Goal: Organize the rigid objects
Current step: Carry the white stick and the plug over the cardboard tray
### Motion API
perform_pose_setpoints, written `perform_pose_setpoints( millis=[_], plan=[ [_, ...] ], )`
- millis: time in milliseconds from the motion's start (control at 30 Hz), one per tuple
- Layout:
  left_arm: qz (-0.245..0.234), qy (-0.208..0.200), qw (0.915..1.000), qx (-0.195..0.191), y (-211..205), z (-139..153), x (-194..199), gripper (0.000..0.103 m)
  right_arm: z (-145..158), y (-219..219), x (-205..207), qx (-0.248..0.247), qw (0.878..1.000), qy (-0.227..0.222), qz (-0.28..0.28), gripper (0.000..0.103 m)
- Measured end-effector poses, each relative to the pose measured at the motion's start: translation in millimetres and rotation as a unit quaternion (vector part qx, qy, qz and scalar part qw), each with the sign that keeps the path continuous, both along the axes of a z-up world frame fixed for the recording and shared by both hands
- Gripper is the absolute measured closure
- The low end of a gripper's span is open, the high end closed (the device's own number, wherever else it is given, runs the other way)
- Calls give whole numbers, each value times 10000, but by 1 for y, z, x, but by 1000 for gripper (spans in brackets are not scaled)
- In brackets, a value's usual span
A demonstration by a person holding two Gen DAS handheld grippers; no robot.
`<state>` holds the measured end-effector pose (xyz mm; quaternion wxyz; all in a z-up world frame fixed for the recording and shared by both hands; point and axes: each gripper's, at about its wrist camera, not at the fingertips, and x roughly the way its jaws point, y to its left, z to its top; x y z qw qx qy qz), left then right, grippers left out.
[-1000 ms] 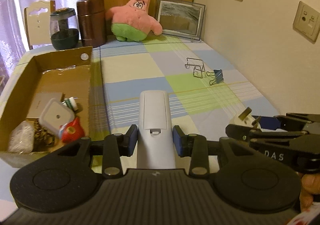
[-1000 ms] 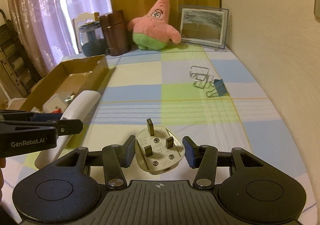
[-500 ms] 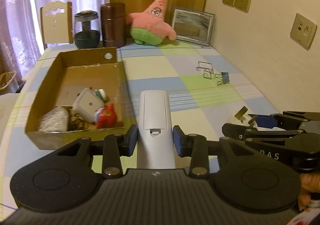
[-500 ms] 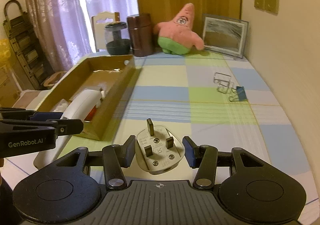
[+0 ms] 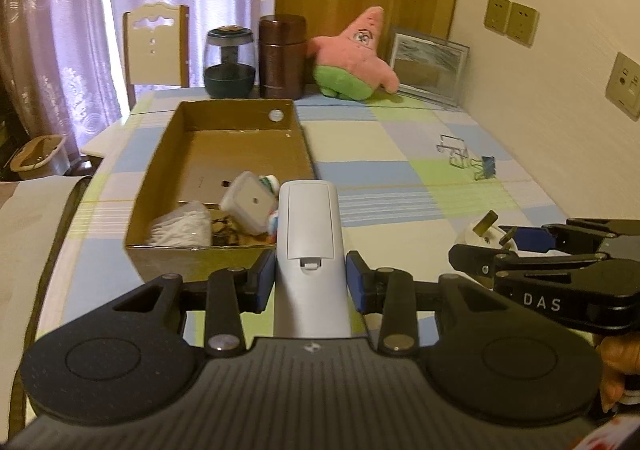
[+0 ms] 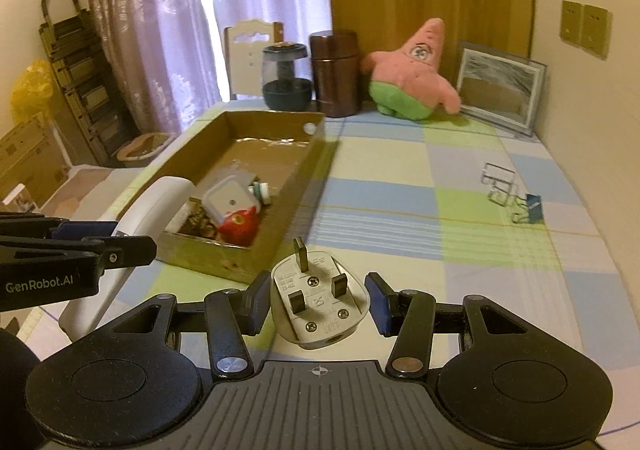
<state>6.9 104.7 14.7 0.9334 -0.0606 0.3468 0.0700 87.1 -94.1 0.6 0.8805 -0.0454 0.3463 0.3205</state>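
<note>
Left gripper clamped white remote at mid-body, cardboard box at its 11 o'clock | right gripper pinched plug by flat sides | both looked light, stiff, slick plastic; judged prongs unsafe to grab.

Left black two-finger gripper tilted forward and down, blue-padded jaws pressed on the flanks of a long white plastic remote control held lengthwise between them. Right black two-finger gripper alongside at a similar downward tilt, blue pads clamped on the sides of a white three-pin plug, prongs facing up. Fingers of a hand wrapped behind the right gripper's body.
</note>
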Motion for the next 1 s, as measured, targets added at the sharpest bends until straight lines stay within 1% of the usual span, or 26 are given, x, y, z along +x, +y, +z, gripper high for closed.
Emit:
perform_pose_setpoints(
  millis=[267,500,700,1000],
  plan=[
    [256,3,9997,37,32,5,-6,70,5,36,1,108,9994,9,336,56],
    [402,52,9992,32,70,7,9,70,7,71,21,170,9984,8,545,56],
    [360,129,9992,125,100,5,39,70,8,98,52,221,9977,19,634,56],
    [262,240,9990,269,138,-7,100,70,3,136,104,265,9973,1,692,56]
  ],
)
